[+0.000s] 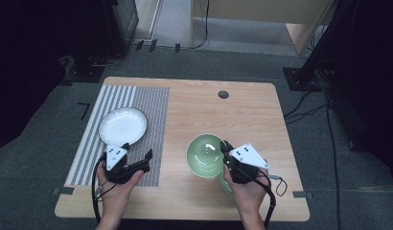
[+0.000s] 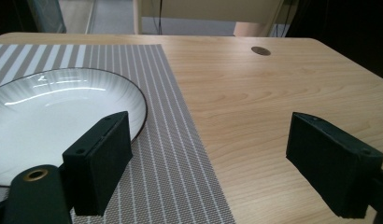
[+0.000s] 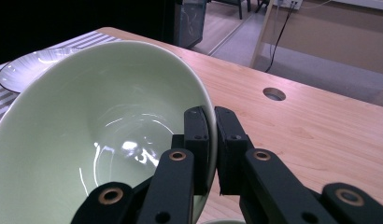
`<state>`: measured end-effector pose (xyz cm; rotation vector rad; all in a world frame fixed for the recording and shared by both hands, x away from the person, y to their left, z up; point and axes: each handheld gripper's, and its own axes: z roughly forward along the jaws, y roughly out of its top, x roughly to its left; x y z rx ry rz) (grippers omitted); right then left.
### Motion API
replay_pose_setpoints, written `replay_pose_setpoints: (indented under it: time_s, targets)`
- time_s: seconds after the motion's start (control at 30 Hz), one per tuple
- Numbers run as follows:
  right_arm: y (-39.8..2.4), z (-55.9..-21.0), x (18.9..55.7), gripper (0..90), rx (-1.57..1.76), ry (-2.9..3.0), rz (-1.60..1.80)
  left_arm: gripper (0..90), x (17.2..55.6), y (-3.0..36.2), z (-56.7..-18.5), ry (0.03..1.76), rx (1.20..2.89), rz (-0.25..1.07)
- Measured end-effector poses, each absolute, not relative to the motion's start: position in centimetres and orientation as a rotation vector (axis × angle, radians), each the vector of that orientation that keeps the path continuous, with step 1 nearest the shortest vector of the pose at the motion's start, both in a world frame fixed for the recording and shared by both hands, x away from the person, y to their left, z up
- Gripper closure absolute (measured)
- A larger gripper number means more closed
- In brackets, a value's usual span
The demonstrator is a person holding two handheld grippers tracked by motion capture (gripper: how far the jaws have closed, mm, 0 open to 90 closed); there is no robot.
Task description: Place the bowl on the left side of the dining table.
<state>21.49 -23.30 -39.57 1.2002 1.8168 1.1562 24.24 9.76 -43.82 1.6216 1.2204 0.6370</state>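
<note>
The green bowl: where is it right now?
In the high view the green bowl is right of the striped placemat on the wooden table, its rim clamped by the right gripper.

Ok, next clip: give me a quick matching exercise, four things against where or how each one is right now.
Things:
1. green bowl
2. white plate
3. left tongs
4. right tongs

States:
A. open, nothing between the jaws, by the near edge of the plate
B. lying on the striped placemat
C. rim pinched, one jaw inside and one outside
D. shut on a rim

Pairs: 1-C, 2-B, 3-A, 4-D
</note>
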Motion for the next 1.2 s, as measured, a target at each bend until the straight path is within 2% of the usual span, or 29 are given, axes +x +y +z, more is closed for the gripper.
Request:
replay_pose_setpoints:
  time_s: [0.6,0.87,1.2]
  targets:
    - [-21.7,-39.9,21.8,86.2,1.191,1.804,1.17,13.5,23.7,6.5,-42.7,1.119,1.619,0.563]
    - [-21.1,-40.1,21.9,86.2,1.18,1.795,1.16,13.5,23.0,5.4,-41.6,1.056,1.59,0.465]
    - [-20.0,-40.0,21.7,86.3,1.163,1.785,1.172,13.5,22.6,3.8,-41.8,1.033,1.636,0.451]
